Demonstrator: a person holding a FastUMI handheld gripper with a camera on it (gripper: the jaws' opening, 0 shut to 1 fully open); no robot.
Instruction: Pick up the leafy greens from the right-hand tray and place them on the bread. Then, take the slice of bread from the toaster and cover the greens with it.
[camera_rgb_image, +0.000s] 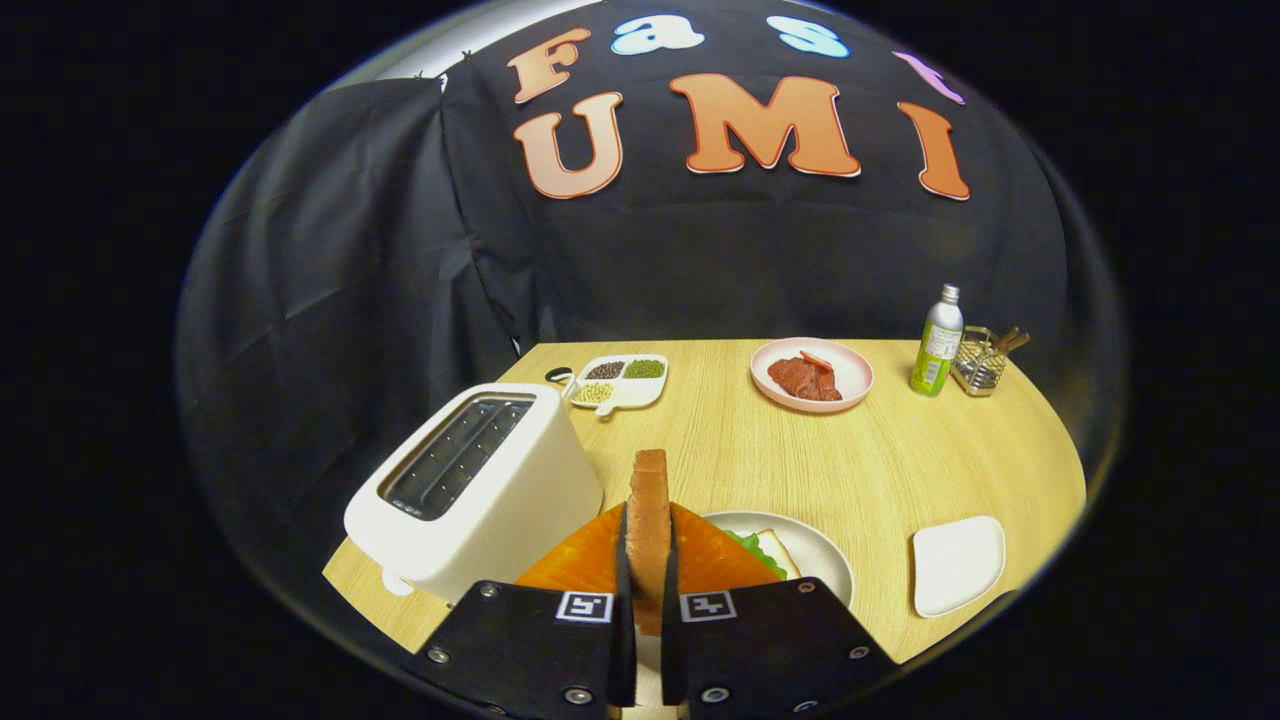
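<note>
We have the tongs pinching the slice on edge, both fingers pressed to its flat faces, so it stands upright between them and rises ahead of the tips. The toaster sits at ten o'clock from the tongs, its slots looking empty, which tells us the greens step is done and we are in the second step: carrying the slice over to cover. The greens lie on the bread in the plate, just beyond the tongs at one o'clock. The white tray at three o'clock is bare. Farther off at twelve to one o'clock stands a pink plate with meat. Next, we judge, the slice must shift toward one o'clock, tip flat and come down squarely over the greens before we spread the tongs; letting go while tilted risks it sliding onto the desk.
</note>
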